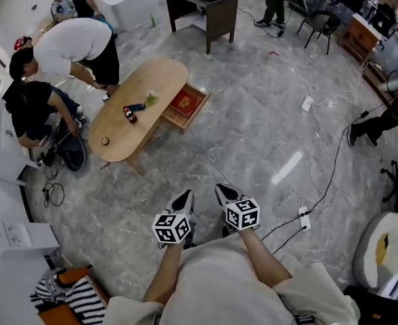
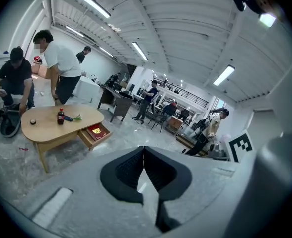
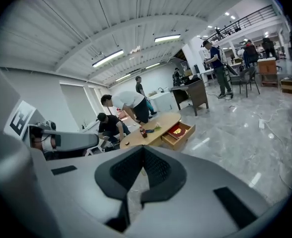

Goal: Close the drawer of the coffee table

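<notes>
Right gripper (image 1: 220,189), seemingly left gripper (image 1: 186,195), shut; drawer (image 1: 197,112) open.

Counter (image 1: 139,87): pale wood, smooth, matt top. Drawer (image 1: 199,110): same pale wood. Red item (image 1: 185,103) inside: glossy cover, gold print. Floor (image 1: 267,134): grey marble-look slabs, polished, reflective. Left tool (image 2: 144,151), right tool (image 3: 143,152): matt grey plastic shells, black ribbed pads (image 2: 128,168).
</notes>
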A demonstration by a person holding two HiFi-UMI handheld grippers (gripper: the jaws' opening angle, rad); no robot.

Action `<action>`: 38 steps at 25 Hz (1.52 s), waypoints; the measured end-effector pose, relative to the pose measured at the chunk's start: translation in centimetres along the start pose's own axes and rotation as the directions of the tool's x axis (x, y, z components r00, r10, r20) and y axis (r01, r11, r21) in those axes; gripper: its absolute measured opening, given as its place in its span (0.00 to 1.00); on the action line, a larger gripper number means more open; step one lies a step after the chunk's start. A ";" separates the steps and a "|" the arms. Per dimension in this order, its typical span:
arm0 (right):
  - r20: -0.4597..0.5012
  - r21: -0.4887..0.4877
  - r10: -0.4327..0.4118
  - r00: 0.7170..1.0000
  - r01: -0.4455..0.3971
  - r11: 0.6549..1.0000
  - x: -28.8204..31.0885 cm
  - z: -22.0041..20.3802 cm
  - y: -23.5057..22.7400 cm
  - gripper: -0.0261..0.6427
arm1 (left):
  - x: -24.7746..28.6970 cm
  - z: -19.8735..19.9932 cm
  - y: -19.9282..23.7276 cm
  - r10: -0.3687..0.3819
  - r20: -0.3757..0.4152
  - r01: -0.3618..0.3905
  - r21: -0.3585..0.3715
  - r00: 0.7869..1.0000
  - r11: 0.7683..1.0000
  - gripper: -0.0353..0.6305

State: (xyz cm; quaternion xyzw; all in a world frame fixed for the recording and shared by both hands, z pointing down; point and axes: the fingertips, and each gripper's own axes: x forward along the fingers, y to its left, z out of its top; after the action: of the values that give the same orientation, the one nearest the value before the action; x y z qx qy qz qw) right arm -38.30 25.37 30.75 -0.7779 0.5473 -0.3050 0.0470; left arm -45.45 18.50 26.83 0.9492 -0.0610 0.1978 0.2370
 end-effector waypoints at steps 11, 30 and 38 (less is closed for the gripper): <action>-0.049 0.014 0.012 0.999 -0.011 1.000 1.8 5.0 -9.8 0.06 | 9.1 2.0 -1.8 0.070 0.023 -0.070 -0.039 0.997 0.997 0.07; -0.089 0.020 0.075 0.993 -0.074 0.997 2.5 7.0 -16.9 0.06 | 15.6 3.3 -4.5 0.157 0.051 -0.154 -0.067 0.986 0.986 0.07; -0.129 0.045 0.007 0.992 -0.001 0.999 2.9 7.3 -22.5 0.06 | 23.1 4.7 -6.1 0.063 0.006 -0.062 -0.067 0.998 0.996 0.07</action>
State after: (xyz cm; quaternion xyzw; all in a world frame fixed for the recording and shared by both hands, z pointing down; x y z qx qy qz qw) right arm -15.37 29.86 35.20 -0.7542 0.5439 -0.3666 0.0297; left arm -21.42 21.16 29.78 0.9391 -0.0983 0.1993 0.2622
